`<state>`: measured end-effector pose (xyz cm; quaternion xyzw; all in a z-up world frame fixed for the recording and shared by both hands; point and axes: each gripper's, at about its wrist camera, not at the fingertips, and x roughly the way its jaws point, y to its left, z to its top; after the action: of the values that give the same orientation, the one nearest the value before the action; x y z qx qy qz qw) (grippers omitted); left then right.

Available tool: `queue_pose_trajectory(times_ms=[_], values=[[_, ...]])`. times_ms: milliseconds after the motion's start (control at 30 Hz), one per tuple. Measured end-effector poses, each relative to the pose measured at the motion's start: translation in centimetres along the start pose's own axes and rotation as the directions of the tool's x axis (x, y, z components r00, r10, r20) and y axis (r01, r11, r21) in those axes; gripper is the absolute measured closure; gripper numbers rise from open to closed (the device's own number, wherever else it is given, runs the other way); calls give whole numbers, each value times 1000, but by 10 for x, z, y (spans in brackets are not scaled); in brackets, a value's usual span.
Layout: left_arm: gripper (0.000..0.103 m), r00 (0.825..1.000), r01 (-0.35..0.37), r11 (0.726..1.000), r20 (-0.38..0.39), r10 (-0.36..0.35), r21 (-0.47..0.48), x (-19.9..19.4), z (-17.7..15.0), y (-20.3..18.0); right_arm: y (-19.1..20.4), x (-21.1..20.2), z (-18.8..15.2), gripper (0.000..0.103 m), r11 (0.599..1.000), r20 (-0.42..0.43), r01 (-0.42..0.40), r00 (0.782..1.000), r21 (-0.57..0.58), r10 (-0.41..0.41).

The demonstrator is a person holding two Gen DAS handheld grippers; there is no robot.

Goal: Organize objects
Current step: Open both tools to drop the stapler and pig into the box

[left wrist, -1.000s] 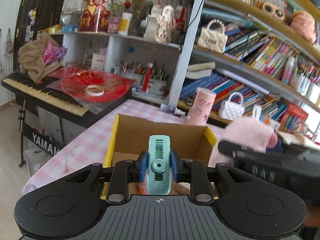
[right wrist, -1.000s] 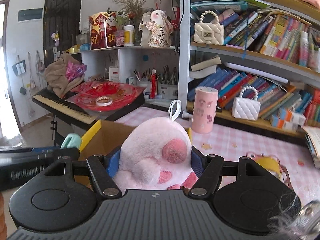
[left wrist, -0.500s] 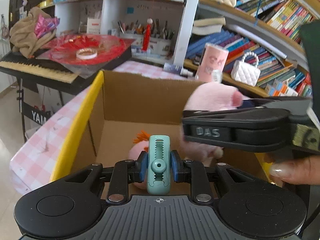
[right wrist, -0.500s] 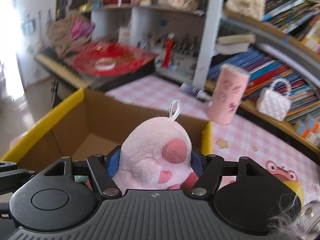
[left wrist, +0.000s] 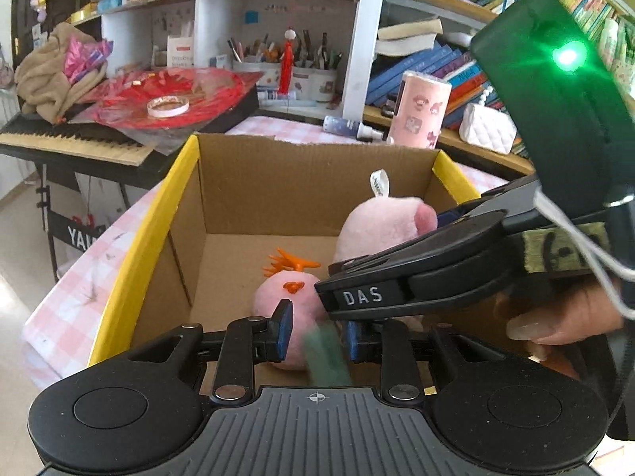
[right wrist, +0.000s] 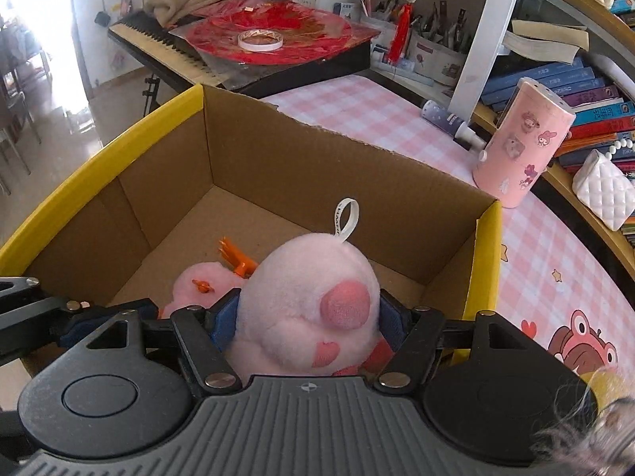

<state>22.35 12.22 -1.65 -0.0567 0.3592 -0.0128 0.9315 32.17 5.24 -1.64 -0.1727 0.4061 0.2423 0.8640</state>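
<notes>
Nearest the left wrist camera, the left gripper [left wrist: 317, 335] has just been opening its jaws: the blue pads now stand apart, and the green clip [left wrist: 327, 355], a blur between them, looks to be dropping free rather than pinched. It is a small, stiff plastic thing, light and probably slick.

The right gripper [right wrist: 307, 319] is closed on the pink plush pig [right wrist: 313, 305], its blue pads sunk into the flanks on either side of the body. Its jaws have just widened slightly, but the toy still sits between the pads and presses against them. The pig looks very light and soft, so it squashes under the squeeze and will not break. The round middle of the body is the sound place to take it; the white ribbon loop [right wrist: 347, 214] on top is too thin and floppy for these pads.

Both grippers hang inside the cardboard box [right wrist: 285, 166], which stands on a pink checked tablecloth [right wrist: 365, 115]. On the box floor, just beside the pig, lies a pink toy with an orange tuft [right wrist: 202, 281].

Beyond the far wall stands a pink canister [right wrist: 520, 142], and further off a keyboard [right wrist: 166, 45] and crowded bookshelves [left wrist: 428, 59].
</notes>
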Motion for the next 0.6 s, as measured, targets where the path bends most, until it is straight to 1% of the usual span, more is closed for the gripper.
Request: queue_pose_trajectory(times_ms=[67, 133, 167, 233, 300, 433, 500, 600], values=[[67, 1000, 4, 1000, 21, -3, -16, -6, -1, 2, -2, -3, 0, 29, 1000, 17, -5, 1000, 14, 5], [52, 999, 9, 1000, 51, -7, -27, -14, -1, 4, -6, -9, 0, 22, 999, 56, -14, 998, 40, 12], [51, 998, 6, 1000, 69, -4, -28, -18, -1, 5, -7, -14, 0, 21, 998, 77, -11, 997, 56, 7], [41, 995, -5, 1000, 100, 8, -29, -27, -1, 6, -10, -25, 1, 20, 996, 120, -14, 993, 84, 4], [34, 991, -10, 999, 131, 14, -31, -38, -1, 8, -11, -37, 1, 20, 995, 163, -12, 987, 103, -5], [18, 977, -15, 999, 210, 22, -34, -62, -1, 13, -9, -72, -6, 19, 989, 271, -4, 962, 148, -37], [14, 969, -23, 999, 244, 30, -34, -75, -2, 16, -8, -88, -11, 18, 985, 313, 0, 948, 174, -55], [11, 961, -44, 998, 270, 55, -45, -90, -6, 21, -6, -110, -23, 16, 977, 361, 18, 928, 213, -96]])
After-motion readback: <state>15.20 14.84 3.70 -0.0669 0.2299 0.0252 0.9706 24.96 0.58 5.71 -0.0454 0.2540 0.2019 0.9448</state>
